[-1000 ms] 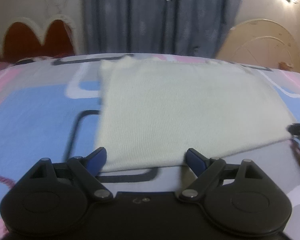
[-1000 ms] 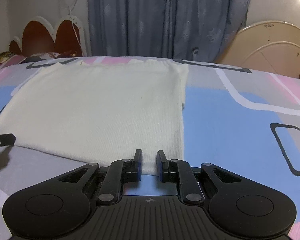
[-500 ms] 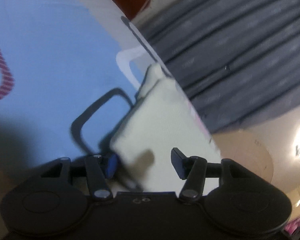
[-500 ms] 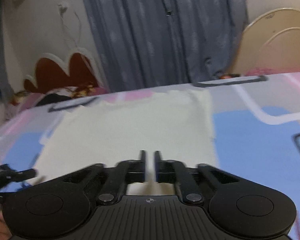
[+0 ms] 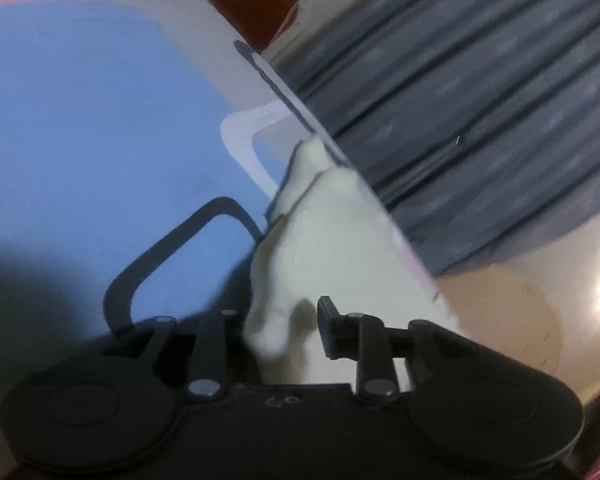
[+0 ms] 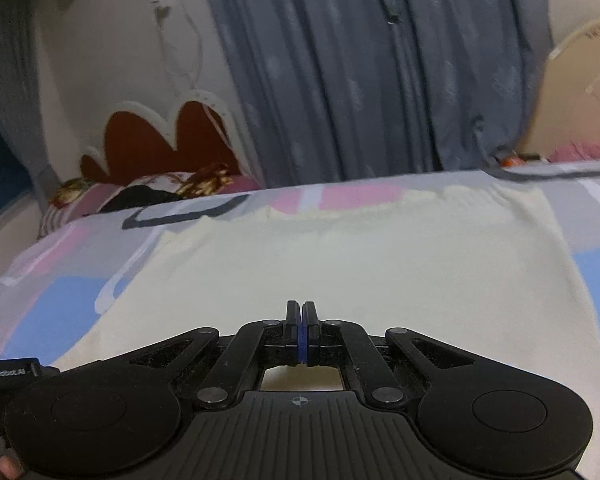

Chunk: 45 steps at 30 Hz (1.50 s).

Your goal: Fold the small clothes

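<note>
Cloth: a small cream knit garment (image 6: 340,264) lay spread on the bed cover (image 6: 52,292), which was printed in blue, pink and grey. Most of it was flat; its far edge was a little wavy.

Left corner: in the left wrist view, one near corner of the garment (image 5: 332,248) was raised off the cover and stood up in a soft fold between the fingers.

Left gripper: the left gripper (image 5: 284,328) had its two fingers apart, with the lifted fold in the gap. One finger was mostly hidden behind the cloth, so I could not tell if they already pinched it.

Right gripper: the right gripper (image 6: 302,332) had its fingers pressed together, blue pads touching, low over the near part of the garment. No cloth was visible between them, but the near hem was hidden under the tool.

Handling: I judged the fabric light, soft and limp. It would bend and sag wherever it was not supported, and it was not fragile. The knit looked a bit stretchy, so a strong pull could deform it.

Where to hold: the best places seemed the two near corners or the hem, pinched through the full thickness.

Risk: a thin pinch could slip, and one layer could separate from the other.
</note>
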### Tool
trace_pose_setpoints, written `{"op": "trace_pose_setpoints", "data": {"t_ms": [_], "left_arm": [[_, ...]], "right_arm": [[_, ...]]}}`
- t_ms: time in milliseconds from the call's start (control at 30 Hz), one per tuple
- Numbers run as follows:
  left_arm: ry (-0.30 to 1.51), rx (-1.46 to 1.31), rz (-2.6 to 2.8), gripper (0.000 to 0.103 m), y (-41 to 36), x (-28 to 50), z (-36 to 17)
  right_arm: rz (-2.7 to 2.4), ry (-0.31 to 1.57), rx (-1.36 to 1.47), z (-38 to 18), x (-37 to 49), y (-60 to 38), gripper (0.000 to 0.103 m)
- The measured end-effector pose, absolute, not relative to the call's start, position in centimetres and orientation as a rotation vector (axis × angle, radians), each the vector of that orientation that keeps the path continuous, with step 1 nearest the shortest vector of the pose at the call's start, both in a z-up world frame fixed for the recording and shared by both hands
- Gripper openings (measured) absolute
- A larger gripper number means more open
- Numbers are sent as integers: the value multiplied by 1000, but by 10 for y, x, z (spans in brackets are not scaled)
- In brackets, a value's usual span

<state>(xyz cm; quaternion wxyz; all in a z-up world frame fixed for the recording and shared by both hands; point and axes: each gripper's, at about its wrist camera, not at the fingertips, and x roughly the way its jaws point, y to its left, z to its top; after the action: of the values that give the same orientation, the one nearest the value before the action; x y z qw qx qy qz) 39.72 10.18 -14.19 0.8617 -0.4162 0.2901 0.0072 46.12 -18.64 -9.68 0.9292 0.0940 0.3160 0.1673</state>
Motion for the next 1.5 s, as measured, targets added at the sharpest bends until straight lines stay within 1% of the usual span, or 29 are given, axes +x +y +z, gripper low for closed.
{"op": "trace_pose_setpoints", "data": {"t_ms": [33, 67, 100, 133, 200, 267, 367, 467, 533, 667, 767, 833, 900, 933, 967, 1000, 1033, 1100, 1167, 1200, 1267, 1433, 1500], "left_arm": [[602, -885, 18, 30, 102, 399, -143], [607, -872, 21, 27, 102, 402, -142], [618, -842, 24, 15, 100, 406, -140], [635, -810, 26, 6, 98, 411, -138], [647, -804, 18, 6, 99, 416, -137], [618, -768, -9, 6, 93, 414, -124], [524, -633, -123, 6, 65, 413, -81], [509, -519, -225, 6, 30, 422, -48], [516, -445, -287, 6, 1, 430, -34], [574, -338, -376, 6, -58, 444, -32], [640, -295, -428, 6, -106, 453, -50], [699, -252, -475, 9, -136, 459, -68], [803, -204, -563, 30, -162, 458, -81], [798, -195, -582, 36, -164, 450, -79], [759, -192, -579, 58, -159, 442, -74], [706, -203, -568, 64, -147, 434, -66], [685, -217, -555, 64, -135, 433, -61], [648, -246, -493, 63, -104, 438, -55], [625, -254, -370, 63, -75, 455, -56], [634, -271, -317, 61, -60, 463, -60], [659, -333, -262, 61, -36, 475, -72], [741, -346, -255, 61, -29, 486, -96], [748, -341, -252, 63, -28, 491, -101]], "right_arm": [[326, 687, 166, -105, 467, -182, 0], [327, 679, 171, -109, 468, -182, 0], [326, 681, 182, -109, 468, -183, 0], [326, 685, 195, -108, 469, -185, 0], [331, 686, 215, -110, 469, -188, 0], [338, 684, 225, -111, 469, -191, 0], [342, 680, 240, -111, 468, -193, 0], [345, 679, 275, -107, 468, -201, 0], [297, 641, 368, -98, 462, -224, 0], [199, 563, 522, -81, 446, -293, 0], [152, 536, 576, -72, 435, -342, 0], [123, 529, 608, -70, 428, -371, 0], [121, 536, 624, -70, 424, -392, 0], [116, 555, 632, -71, 423, -400, 2], [110, 565, 635, -71, 421, -406, 6], [113, 562, 632, -71, 419, -410, 36], [125, 545, 626, -68, 417, -410, 66], [177, 526, 613, -64, 417, -408, 66], [214, 532, 608, -63, 423, -399, 56], [234, 540, 607, -64, 427, -393, 49], [270, 560, 594, -67, 439, -378, 48], [321, 650, 559, -84, 471, -353, 48], [315, 677, 543, -90, 480, -348, 48]]}}
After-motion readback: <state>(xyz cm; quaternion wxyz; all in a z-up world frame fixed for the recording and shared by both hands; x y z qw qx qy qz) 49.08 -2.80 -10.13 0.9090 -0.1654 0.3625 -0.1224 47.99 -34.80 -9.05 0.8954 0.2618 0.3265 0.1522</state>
